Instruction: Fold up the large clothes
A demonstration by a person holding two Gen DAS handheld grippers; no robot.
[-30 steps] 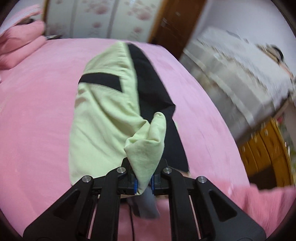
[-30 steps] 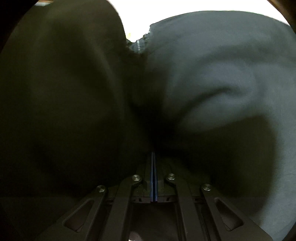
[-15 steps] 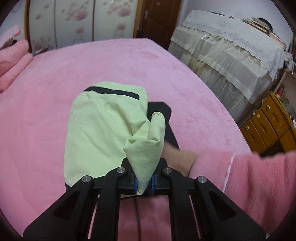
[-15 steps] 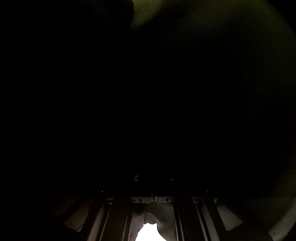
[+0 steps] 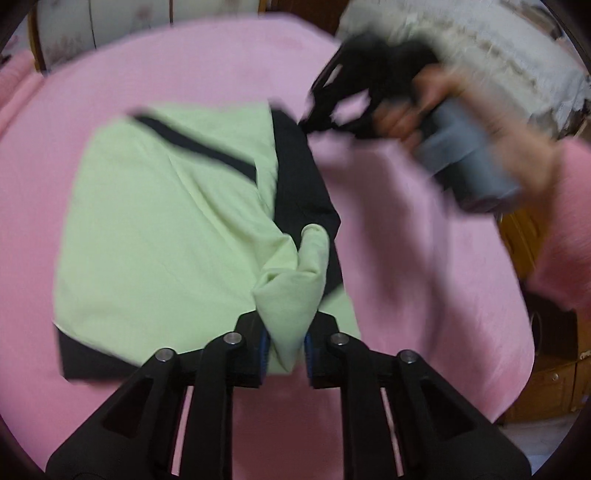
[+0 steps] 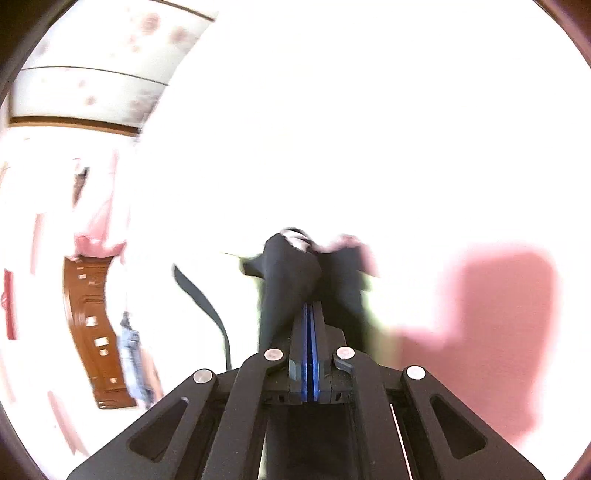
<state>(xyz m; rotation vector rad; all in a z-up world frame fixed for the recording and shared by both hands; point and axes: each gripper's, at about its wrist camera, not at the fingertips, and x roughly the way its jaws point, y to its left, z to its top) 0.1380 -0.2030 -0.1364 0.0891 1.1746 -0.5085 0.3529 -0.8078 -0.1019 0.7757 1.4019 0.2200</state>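
One folded green-black garment (image 5: 159, 221), corner bunched

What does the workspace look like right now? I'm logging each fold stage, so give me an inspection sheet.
Surface: pink bedspread, garment lying on it.
Job's things: light green and black garment, folded into a rough rectangle; one green corner raised off the bed, one black corner pulled up at the far right.
Clutter: nothing seen on the bedspread besides the garment.
Grippers: left gripper shut on the green corner; right gripper shut on black fabric, blurred in the left wrist view.
Cables: nothing seen.
Surroundings: floral wardrobe doors, lace-covered furniture, wooden drawers; right wrist view mostly overexposed.
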